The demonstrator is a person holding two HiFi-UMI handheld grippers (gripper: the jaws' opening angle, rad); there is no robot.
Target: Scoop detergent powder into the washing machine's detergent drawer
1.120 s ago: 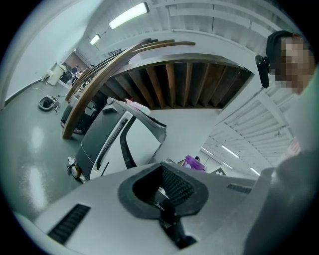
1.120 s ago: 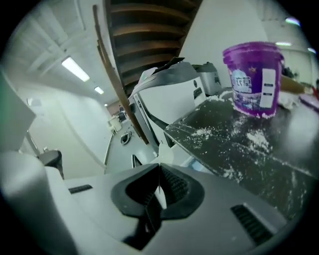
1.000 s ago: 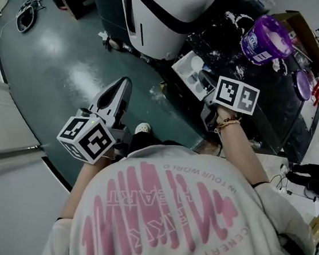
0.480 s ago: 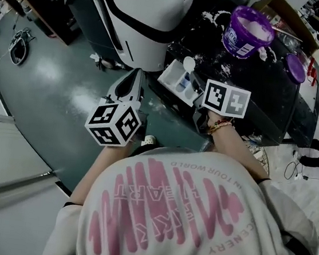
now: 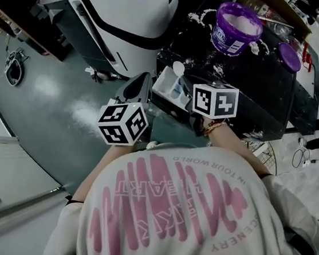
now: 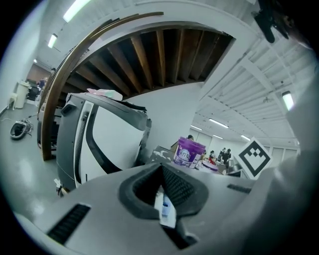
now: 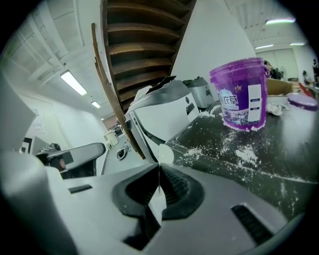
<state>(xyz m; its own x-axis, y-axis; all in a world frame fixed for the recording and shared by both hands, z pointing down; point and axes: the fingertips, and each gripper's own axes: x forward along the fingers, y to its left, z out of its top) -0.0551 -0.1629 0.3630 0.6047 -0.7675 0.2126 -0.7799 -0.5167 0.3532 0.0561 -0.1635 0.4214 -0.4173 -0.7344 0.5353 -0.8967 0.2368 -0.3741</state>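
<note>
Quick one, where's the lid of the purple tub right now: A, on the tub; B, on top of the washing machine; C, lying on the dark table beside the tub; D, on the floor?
C: the lid lies flat on the table, off to one side of the open tub.

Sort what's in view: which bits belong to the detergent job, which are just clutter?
Job: purple detergent tub, white scoop in the right gripper, jaws shut on it, detergent drawer, washing machine.
Clutter: tub lid, cardboard box, spilled powder.
</note>
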